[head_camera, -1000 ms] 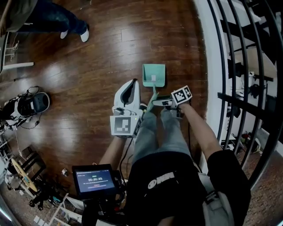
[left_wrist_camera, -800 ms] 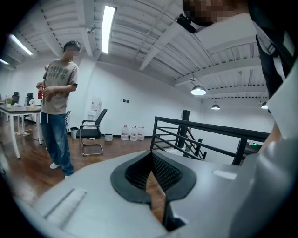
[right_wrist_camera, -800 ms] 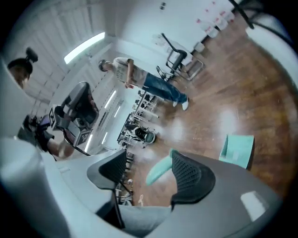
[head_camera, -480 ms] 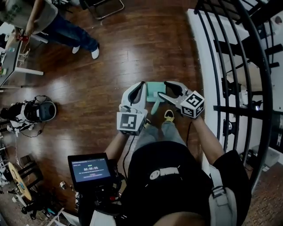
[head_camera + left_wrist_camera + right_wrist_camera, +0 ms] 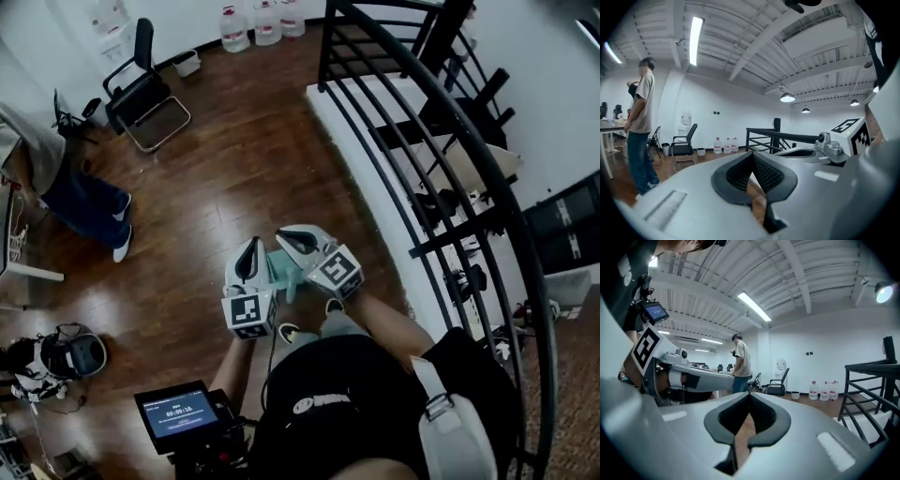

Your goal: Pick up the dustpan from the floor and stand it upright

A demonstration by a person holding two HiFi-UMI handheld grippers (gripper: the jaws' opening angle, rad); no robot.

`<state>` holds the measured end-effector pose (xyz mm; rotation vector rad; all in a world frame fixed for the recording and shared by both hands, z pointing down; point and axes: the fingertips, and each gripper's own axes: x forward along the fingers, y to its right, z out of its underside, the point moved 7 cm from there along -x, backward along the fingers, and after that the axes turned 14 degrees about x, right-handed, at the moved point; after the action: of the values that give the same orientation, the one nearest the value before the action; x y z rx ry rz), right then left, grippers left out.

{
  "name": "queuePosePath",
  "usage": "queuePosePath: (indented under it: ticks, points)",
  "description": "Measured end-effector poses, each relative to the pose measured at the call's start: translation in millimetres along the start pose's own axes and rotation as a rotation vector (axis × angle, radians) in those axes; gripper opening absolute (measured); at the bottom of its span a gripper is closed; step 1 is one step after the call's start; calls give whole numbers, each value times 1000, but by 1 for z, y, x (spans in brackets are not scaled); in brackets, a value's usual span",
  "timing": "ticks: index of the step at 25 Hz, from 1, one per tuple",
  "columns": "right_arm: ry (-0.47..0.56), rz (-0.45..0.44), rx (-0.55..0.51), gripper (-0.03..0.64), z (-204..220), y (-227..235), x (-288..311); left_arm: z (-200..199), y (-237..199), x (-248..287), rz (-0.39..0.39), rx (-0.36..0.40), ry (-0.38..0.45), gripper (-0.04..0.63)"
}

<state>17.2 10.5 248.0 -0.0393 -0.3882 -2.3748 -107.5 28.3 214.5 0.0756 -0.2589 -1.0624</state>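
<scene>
The teal dustpan [image 5: 280,269] is on the wooden floor [image 5: 216,178] below me, showing only as a small patch between my two raised grippers. Whether it stands or lies I cannot tell. My left gripper [image 5: 252,244] is held up just left of it, and its jaws meet with nothing between them [image 5: 751,159]. On the other side, my right gripper [image 5: 283,234] is lifted level and is shut and empty [image 5: 749,398]. Neither gripper view shows the dustpan. Each gripper sees the other's marker cube [image 5: 851,131] [image 5: 646,347] beside it.
A black stair railing [image 5: 412,159] and white stair edge run along the right. A person [image 5: 66,187] stands at the left near a desk. An office chair [image 5: 141,89] and water bottles [image 5: 253,23] are at the back. A headset [image 5: 61,356] lies at the lower left.
Both grippers rose from the floor. The right one left the dustpan's handle, rolled over and shut its jaws. The head view tilted up to show more of the room.
</scene>
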Motion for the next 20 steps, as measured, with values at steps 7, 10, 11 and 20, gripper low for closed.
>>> queuePosePath:
  ticks: [7,10,11,20]
  points:
    - [42,-26,5,3,-13,18,-26,-20,24,18,27,0,23,20]
    - [52,-18,3,3,-16,25,-35,-26,33,23,43,13,34,20]
    - [60,-20,1,3,-19,28,-36,-29,35,25,48,24,39,20]
    - [76,-39,3,2,-36,30,-33,-46,34,31,30,35,40,20]
